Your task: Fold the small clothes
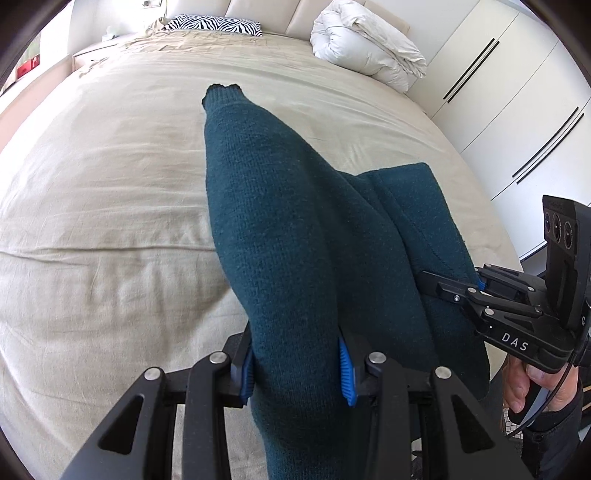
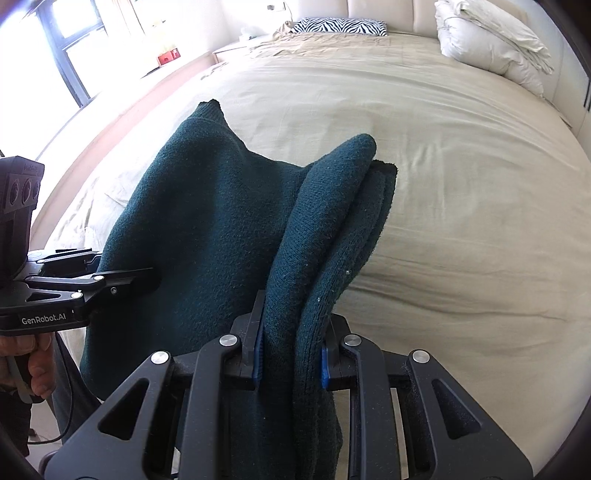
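Observation:
A dark teal knit sweater [image 1: 295,229] is held up over the beige bed [image 1: 110,184], stretched between both grippers. My left gripper [image 1: 297,373] is shut on a thick bunch of it, and a sleeve with a ribbed cuff [image 1: 223,92] sticks out ahead. My right gripper [image 2: 291,358] is shut on several folded layers of the sweater [image 2: 207,229]. The right gripper shows at the right edge of the left wrist view [image 1: 476,284], clamped on the sweater's side. The left gripper shows at the left of the right wrist view [image 2: 147,278], clamped on the other side.
A zebra-print pillow [image 1: 214,24] and a rolled white duvet [image 1: 369,44] lie at the head of the bed. White wardrobe doors [image 1: 517,110] stand to the right. A window [image 2: 62,48] and a nightstand [image 2: 232,48] are at the bed's left side.

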`<state>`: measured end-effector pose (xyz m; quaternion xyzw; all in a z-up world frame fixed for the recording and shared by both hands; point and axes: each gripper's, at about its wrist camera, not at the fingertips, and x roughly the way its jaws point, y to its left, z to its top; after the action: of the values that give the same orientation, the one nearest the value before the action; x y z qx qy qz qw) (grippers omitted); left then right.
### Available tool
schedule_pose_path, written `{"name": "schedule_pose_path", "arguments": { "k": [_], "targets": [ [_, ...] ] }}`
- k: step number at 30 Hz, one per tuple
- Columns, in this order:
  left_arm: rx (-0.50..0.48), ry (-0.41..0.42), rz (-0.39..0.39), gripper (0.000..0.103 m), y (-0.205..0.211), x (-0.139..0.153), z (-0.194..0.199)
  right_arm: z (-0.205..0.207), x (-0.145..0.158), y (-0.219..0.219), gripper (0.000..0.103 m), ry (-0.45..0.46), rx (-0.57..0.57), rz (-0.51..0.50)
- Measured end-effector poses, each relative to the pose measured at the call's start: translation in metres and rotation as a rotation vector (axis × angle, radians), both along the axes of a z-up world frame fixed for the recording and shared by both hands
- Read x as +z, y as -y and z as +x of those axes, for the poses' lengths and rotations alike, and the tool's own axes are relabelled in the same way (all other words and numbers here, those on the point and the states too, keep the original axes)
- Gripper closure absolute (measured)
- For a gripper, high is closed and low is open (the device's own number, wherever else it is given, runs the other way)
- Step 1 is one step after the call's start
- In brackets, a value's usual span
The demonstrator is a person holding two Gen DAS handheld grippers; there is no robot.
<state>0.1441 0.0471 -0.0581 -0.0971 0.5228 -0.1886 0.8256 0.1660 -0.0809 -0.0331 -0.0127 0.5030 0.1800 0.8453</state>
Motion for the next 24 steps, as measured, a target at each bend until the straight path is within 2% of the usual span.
{"name": "schedule_pose_path", "arguments": {
  "k": [4, 6, 8, 11, 14, 17, 20, 24],
  "targets": [
    [0.009, -0.054, -0.010, 0.063, -0.006, -0.030, 0.002, 0.005, -0.032, -0.006, 0.083, -0.056, -0.009, 0.025],
    [0.011, -0.049, -0.029, 0.060, -0.009, -0.042, 0.001, 0.012, -0.051, -0.001, 0.082, -0.082, -0.034, 0.050],
    [0.028, -0.061, -0.087, 0.055, -0.019, -0.052, 0.001, 0.019, -0.066, 0.008, 0.081, -0.118, -0.063, 0.129],
    [0.036, -0.069, -0.157, 0.049, -0.033, -0.062, -0.002, 0.005, -0.095, 0.026, 0.075, -0.167, -0.108, 0.293],
    [0.060, -0.086, -0.217, 0.040, -0.046, -0.075, -0.007, 0.005, -0.113, 0.047, 0.059, -0.224, -0.163, 0.439],
    [0.089, -0.094, -0.272, 0.039, -0.062, -0.084, -0.021, 0.000, -0.130, 0.068, 0.059, -0.261, -0.221, 0.599],
    [0.109, -0.086, -0.254, 0.039, -0.066, -0.075, -0.031, -0.008, -0.131, 0.080, 0.058, -0.266, -0.268, 0.650],
    [0.164, -0.015, -0.158, 0.040, -0.078, -0.044, -0.044, -0.025, -0.112, 0.095, 0.058, -0.211, -0.314, 0.597]
  ]
}}
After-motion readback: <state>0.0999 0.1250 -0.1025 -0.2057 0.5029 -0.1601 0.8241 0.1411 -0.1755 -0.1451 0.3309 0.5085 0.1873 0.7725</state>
